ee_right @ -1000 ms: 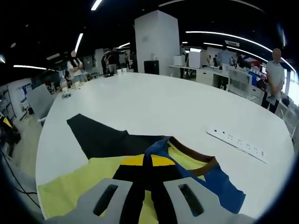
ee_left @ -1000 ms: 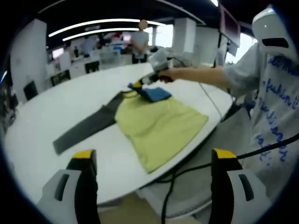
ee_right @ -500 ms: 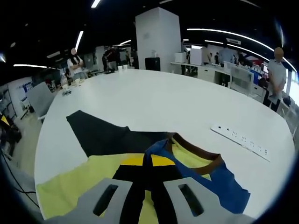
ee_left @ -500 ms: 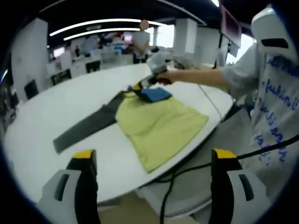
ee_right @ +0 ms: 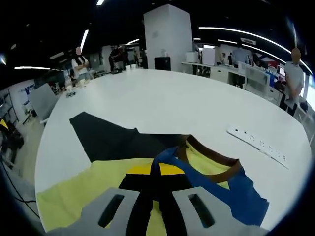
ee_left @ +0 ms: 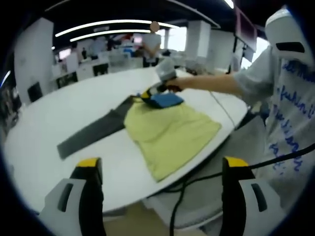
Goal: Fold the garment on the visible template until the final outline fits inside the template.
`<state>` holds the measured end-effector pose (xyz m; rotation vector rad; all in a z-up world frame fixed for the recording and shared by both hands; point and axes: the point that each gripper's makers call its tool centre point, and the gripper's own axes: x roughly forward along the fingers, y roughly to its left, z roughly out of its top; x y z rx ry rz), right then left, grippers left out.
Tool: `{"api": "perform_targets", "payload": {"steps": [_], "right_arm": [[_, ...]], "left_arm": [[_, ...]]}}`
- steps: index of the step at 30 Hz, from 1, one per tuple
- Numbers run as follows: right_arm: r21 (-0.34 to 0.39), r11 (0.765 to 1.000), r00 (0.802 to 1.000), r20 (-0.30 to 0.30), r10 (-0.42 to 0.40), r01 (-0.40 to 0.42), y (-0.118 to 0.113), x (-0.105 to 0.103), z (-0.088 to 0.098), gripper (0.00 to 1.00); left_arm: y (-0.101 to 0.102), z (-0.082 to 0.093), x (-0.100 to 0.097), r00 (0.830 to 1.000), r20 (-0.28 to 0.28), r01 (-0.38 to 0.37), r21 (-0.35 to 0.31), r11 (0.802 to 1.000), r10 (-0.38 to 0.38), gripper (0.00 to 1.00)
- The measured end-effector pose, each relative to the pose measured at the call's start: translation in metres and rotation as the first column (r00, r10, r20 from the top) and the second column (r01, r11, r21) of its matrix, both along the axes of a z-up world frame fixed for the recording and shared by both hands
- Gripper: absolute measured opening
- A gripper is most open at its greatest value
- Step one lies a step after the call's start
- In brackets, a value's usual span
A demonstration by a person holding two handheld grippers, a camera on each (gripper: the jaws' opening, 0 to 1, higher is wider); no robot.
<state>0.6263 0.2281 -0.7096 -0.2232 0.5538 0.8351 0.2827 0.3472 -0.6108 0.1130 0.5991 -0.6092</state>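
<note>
Right claw (ee_right: 158, 169) clamped on garment (ee_left: 170, 132) collar edge — white table (ee_right: 162, 105) beyond

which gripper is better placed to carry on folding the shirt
Right. The right gripper is shut on the blue sleeve of the shirt, by the collar. The left gripper is open and off the white table edge, holding nothing.

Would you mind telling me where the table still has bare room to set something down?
The table is bare beyond the dark template, toward the far edge, up to the white power strip. It is crowded where the right gripper pinches the yellow garment at its collar. The left gripper hovers off the near edge.
</note>
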Motion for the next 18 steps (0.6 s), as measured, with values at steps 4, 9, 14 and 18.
{"api": "perform_targets", "payload": {"steps": [4, 9, 14, 18], "right_arm": [[-0.005, 1.0, 1.0, -0.002, 0.002, -0.002, 0.001, -0.001, -0.004, 0.03], [-0.012, 1.0, 1.0, -0.006, 0.003, -0.003, 0.001, 0.002, -0.009, 0.03], [-0.014, 1.0, 1.0, -0.012, 0.005, -0.005, 0.004, 0.002, -0.012, 0.03], [-0.018, 1.0, 1.0, -0.018, 0.003, -0.003, 0.006, 0.003, -0.016, 0.03]], "left_arm": [[0.0, 0.001, 0.0, 1.0, 0.002, -0.001, -0.001, 1.0, 0.001, 0.97], [-0.001, 0.0, 0.0, 1.0, 0.0, -0.001, -0.006, 1.0, 0.001, 0.97], [-0.001, -0.002, -0.001, 1.0, -0.006, -0.004, -0.008, 1.0, 0.004, 0.97], [-0.001, -0.003, -0.001, 1.0, -0.011, -0.005, -0.01, 1.0, 0.005, 0.96]]}}
